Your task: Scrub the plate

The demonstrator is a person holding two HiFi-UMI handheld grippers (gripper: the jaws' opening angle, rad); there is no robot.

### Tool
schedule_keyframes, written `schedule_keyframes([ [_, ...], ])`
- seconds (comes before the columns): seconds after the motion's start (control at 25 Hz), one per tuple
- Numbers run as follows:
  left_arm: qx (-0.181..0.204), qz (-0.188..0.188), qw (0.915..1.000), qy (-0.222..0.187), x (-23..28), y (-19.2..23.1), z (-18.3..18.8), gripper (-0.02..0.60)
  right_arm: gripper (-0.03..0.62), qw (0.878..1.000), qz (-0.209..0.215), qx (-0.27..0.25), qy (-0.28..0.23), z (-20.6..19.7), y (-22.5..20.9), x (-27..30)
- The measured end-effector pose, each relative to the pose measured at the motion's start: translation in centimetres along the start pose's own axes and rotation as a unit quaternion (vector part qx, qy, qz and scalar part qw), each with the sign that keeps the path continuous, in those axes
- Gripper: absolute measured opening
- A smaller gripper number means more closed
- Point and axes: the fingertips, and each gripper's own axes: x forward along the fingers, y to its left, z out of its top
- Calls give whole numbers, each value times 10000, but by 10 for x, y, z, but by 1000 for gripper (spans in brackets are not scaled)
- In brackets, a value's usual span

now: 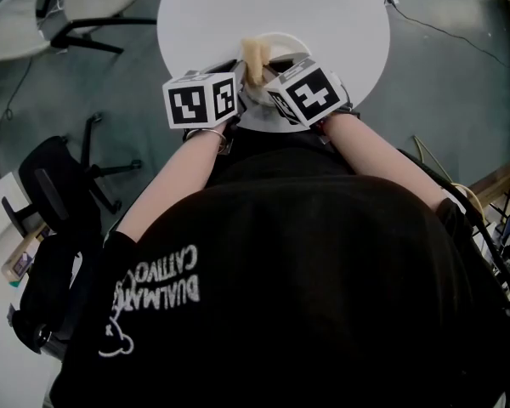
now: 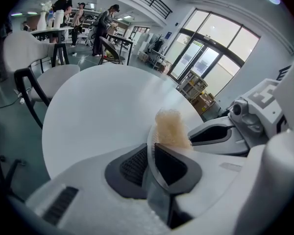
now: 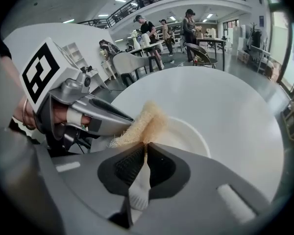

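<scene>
The plate (image 1: 282,41) is at the near edge of the round white table (image 1: 323,11), right in front of the person, with the two grippers meeting over its near half. The left gripper (image 2: 150,166) is clamped on the plate's rim (image 2: 149,138). In the left gripper view the thin white edge runs straight between the two dark pads, which press on it from both sides. Whether that side of the plate is lifted off the table cannot be told. The right gripper (image 3: 143,158) is closed on a tan, coarse sponge (image 3: 146,124). Its pads pinch the sponge's lower end, and a white strip hangs down in the narrow slot behind them. The sponge stands up out of the jaws and sits over the plate's near left part (image 3: 186,133), close against the left gripper's grey finger (image 3: 105,116). Contact between sponge and plate surface is not clear. In the head view the sponge (image 1: 253,58) pokes up between the two marker cubes, the left one (image 1: 202,100) and the right one (image 1: 310,92). The rest of the table is bare white in all three views. A white chair (image 1: 93,2) stands on the floor beyond the table's far left edge, and a black chair (image 1: 59,194) stands at the person's left. People (image 2: 63,6) stand at tall tables far behind.
</scene>
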Motion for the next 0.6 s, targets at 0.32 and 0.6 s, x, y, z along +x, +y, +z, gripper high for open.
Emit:
schedule_keyframes([
  [0.32, 255, 50, 9996, 58, -1, 1, -1, 48, 31, 9998, -148, -135, 68, -4, -5, 6],
  [0.6, 217, 62, 9997, 137, -2, 3, -2, 46, 31, 9987, -419, -59, 284, -14, -18, 0],
])
